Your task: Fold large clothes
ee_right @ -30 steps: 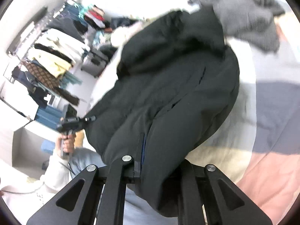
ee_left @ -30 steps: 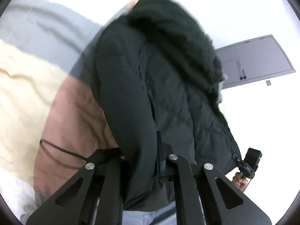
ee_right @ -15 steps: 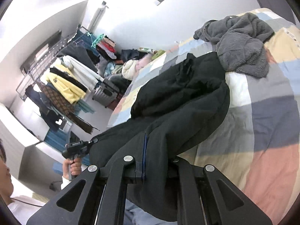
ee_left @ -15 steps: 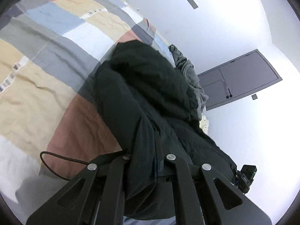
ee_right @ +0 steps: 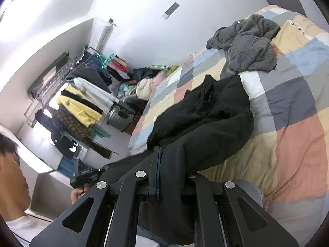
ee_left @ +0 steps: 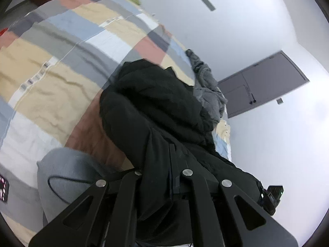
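Observation:
A large black padded jacket (ee_left: pixel 156 111) lies stretched over the patchwork bed quilt (ee_left: pixel 61 76) and runs back into both grippers. My left gripper (ee_left: pixel 158 164) is shut on one edge of the jacket near the bed's front edge. My right gripper (ee_right: pixel 170 160) is shut on the other edge of the jacket (ee_right: pixel 205 119). The far half of the jacket rests bunched on the quilt (ee_right: pixel 294 127). In the right wrist view the left gripper's body (ee_right: pixel 84 178) shows at lower left in the person's hand.
A grey fleece garment (ee_right: pixel 246 45) lies crumpled at the far end of the bed, also in the left wrist view (ee_left: pixel 207 86). A clothes rack (ee_right: pixel 82 98) and a suitcase (ee_right: pixel 121 115) stand beside the bed. A grey door (ee_left: pixel 261 84) is beyond.
Both grippers have dropped and pulled back toward the bed's front edge with the jacket in them. The jacket has gone from hanging up in the air to lying on the quilt.

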{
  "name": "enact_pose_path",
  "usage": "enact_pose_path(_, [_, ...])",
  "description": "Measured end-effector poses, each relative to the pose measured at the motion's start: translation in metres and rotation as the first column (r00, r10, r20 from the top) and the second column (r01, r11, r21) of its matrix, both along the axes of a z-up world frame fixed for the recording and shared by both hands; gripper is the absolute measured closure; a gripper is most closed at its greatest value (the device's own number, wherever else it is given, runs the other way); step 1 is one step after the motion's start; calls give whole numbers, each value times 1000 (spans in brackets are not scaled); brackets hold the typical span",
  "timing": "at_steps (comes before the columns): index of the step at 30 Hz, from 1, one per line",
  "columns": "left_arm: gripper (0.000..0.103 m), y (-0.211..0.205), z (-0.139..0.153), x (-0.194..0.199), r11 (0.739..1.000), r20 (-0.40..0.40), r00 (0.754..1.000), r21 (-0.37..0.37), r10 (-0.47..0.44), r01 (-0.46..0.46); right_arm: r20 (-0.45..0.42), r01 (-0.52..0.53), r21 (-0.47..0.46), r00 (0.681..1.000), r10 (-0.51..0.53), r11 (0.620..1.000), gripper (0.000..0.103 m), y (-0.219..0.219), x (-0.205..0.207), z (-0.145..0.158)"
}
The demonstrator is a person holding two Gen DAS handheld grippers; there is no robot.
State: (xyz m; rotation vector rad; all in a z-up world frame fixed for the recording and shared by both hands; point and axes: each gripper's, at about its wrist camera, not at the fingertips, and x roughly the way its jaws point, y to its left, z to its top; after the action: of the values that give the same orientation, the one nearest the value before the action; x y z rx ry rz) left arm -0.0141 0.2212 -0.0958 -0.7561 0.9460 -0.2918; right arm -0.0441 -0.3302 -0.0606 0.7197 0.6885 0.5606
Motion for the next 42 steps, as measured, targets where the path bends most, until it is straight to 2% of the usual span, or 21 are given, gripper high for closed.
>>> enact_pose_path(2, [96, -1, 2, 10, 1000, 13, 1000, 19, -14, 14, 3, 9, -6, 1000, -9, 1000, 96, -3, 10, 0])
enact_pose_path(6, [95, 4, 8, 32, 1000, 27, 999, -12, 16, -16, -4, 30, 15, 1000, -30, 999, 96, -11, 46, -1])
enact_pose_path(9, [95, 5, 17, 52, 999, 48, 998, -13, 30, -30, 10, 37, -17, 999, -36, 999, 96, -14, 69, 8])
enact_pose_path(14, [94, -4, 36, 83, 995, 81, 997, 93, 17, -24, 17, 47, -50, 999, -46, 998, 96, -18, 103, 18])
enact_pose_path(21, [94, -10, 39, 125, 987, 77, 996, 153, 40, -51, -18, 69, -78, 997, -70, 995, 96, -25, 154, 11])
enact_pose_path(26, [93, -17, 31, 162, 980, 57, 996, 185, 66, -75, -69, 86, -76, 993, -91, 993, 97, -28, 200, -7])
enact_pose_path(33, [91, -37, 12, 228, 955, 10, 996, 284, 84, -83, -171, 93, -120, 979, -112, 988, 97, -30, 276, -39])
enact_pose_path(38, [89, -51, -8, 281, 938, -38, 997, 341, 72, -54, -264, 92, -139, 956, -126, 986, 97, -33, 328, -80])
enact_pose_path(42, [88, -63, -38, 326, 926, -96, 994, 378, 57, -16, -342, 80, -167, 930, -134, 983, 97, -30, 366, -116])
